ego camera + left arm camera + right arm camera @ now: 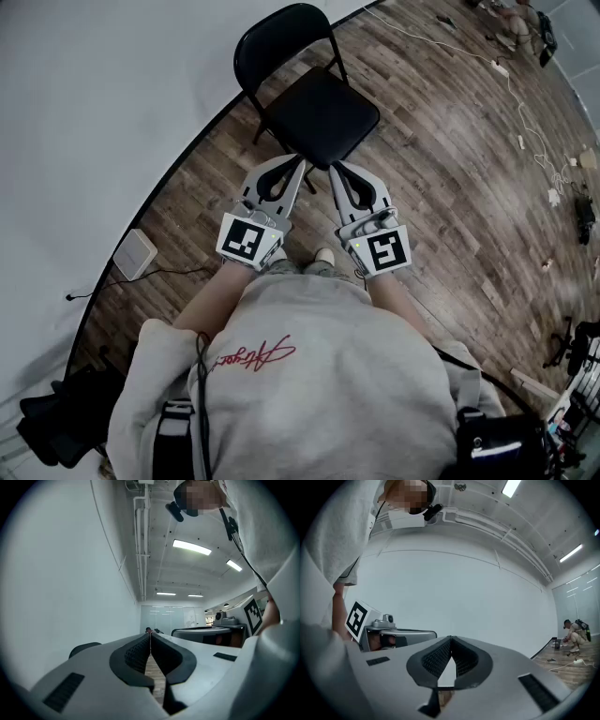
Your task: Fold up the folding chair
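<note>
A black folding chair (314, 98) stands unfolded on the wood floor, its backrest toward the white wall. In the head view my left gripper (302, 167) and right gripper (332, 169) are side by side just short of the seat's near edge, not touching it. Both are shut with nothing between their jaws. In the left gripper view the left gripper (150, 635) points level along the room, and the chair's backrest (83, 649) peeks out at the lower left. The right gripper (451, 640) faces the white wall; the chair is hidden in the right gripper view.
A curved white wall (84, 122) runs along the left. A white box (135, 254) with a cable lies at the wall's foot. Cables (525, 122) and small gear are strewn over the floor at right. A person (574, 634) crouches far right.
</note>
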Demonstrator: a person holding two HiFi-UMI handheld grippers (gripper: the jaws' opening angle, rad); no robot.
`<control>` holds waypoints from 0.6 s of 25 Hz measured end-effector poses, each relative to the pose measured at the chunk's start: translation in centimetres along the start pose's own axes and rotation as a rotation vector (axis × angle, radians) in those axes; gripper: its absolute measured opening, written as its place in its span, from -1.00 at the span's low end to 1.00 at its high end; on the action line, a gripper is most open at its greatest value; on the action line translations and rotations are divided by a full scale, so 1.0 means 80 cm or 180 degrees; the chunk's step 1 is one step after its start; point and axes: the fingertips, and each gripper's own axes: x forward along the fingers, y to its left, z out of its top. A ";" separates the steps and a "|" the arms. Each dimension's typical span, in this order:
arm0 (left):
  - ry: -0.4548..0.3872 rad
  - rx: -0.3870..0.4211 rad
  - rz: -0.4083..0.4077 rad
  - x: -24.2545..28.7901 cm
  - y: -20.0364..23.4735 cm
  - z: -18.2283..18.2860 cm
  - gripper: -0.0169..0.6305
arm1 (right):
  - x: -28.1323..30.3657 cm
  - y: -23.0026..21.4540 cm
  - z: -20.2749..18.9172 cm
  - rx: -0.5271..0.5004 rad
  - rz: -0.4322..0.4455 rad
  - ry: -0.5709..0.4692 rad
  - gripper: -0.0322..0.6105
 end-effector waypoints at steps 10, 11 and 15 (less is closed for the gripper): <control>0.0012 -0.0040 0.0089 -0.004 0.007 -0.002 -0.89 | 0.006 0.006 0.001 -0.0086 0.0041 0.0053 -0.85; 0.0012 -0.0033 0.0092 -0.004 0.007 -0.001 -0.89 | 0.006 0.007 0.001 -0.0086 0.0047 0.0049 -0.85; 0.0014 -0.0014 0.0107 -0.005 0.011 0.000 -0.89 | 0.013 0.010 0.010 -0.0198 0.0065 -0.0074 -0.85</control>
